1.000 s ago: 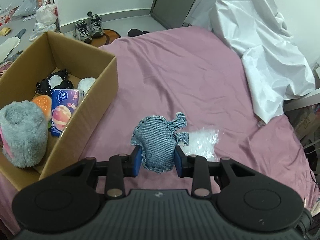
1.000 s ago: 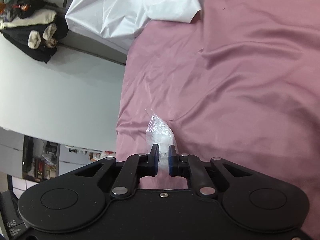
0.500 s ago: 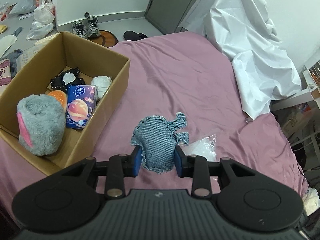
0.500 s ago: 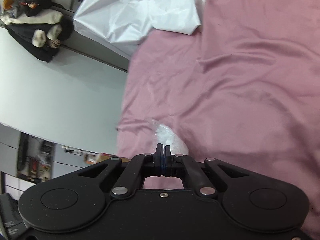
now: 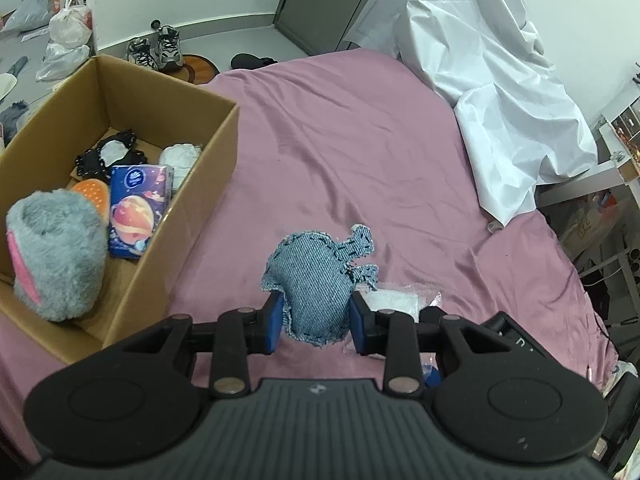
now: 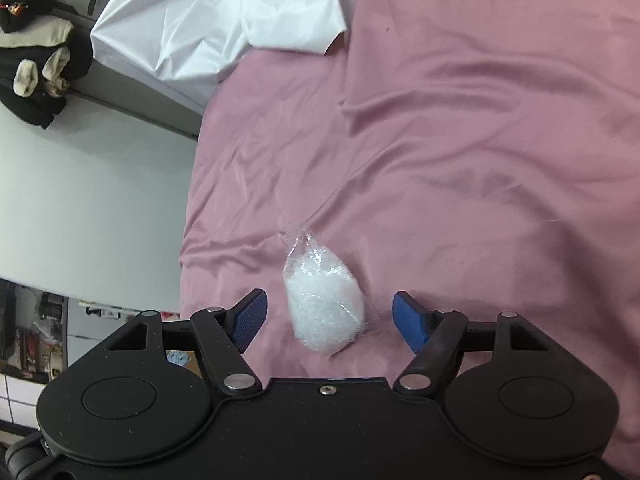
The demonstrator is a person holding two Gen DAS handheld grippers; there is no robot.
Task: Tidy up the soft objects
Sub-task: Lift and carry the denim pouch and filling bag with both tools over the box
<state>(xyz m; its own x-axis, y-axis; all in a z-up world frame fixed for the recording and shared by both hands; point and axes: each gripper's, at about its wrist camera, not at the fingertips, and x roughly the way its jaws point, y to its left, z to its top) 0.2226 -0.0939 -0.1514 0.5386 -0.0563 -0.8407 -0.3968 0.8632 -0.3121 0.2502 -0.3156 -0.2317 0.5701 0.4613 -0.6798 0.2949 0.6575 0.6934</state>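
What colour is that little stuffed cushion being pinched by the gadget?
Faded denim blue with darker stitching along its frayed edge; the cushion shows best in the left wrist view.

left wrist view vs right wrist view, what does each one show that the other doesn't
Only the left wrist view shows the cardboard box with soft things inside, the shoes on the floor, and the left gripper shut on the denim toy. Only the right wrist view shows the open right gripper, whose jaws have just been opening, and dark clothes hanging nearby. Both show the pink bedsheet, the white sheet and the clear bag of white filling.
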